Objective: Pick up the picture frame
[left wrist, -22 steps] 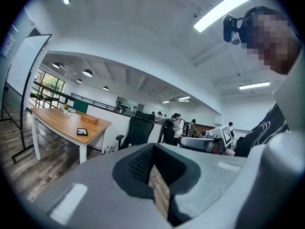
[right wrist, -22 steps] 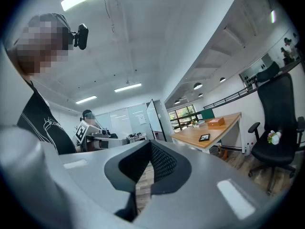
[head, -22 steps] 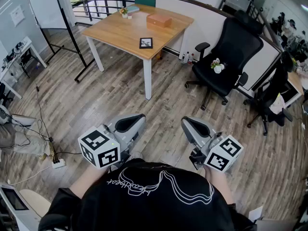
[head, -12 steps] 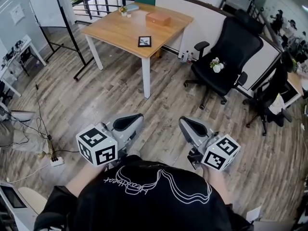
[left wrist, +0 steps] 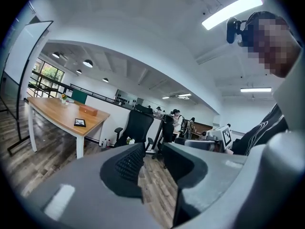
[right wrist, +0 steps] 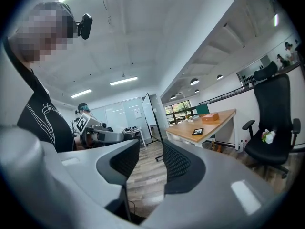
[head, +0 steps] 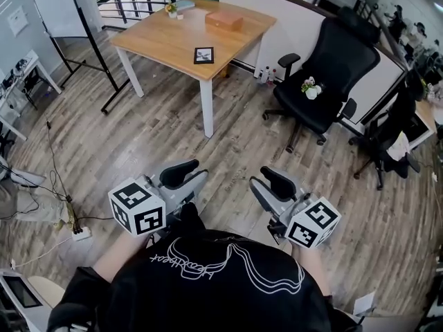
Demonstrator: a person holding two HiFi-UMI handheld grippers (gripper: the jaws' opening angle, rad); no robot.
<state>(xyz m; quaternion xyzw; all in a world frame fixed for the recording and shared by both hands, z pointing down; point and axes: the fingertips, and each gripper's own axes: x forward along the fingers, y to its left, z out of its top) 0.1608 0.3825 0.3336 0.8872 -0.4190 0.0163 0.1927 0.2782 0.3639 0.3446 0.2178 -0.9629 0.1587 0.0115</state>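
Observation:
The picture frame, small, black-edged and lying flat, rests near the front corner of a wooden table. It also shows far off in the left gripper view as the frame and in the right gripper view as the frame. My left gripper and right gripper hang close to my body over the wood floor, far short of the table. Both stand open with only air and floor between the jaws. The left gripper and right gripper point toward the table.
A wooden box and a small plant stand on the table's far side. A black office chair holding a small flower pot is to the right. A whiteboard stand is left; cables and a power strip lie on the floor.
The table and frame sit slightly higher and further left in the head view. Both grippers stay low by my body; the right one has drifted a little left.

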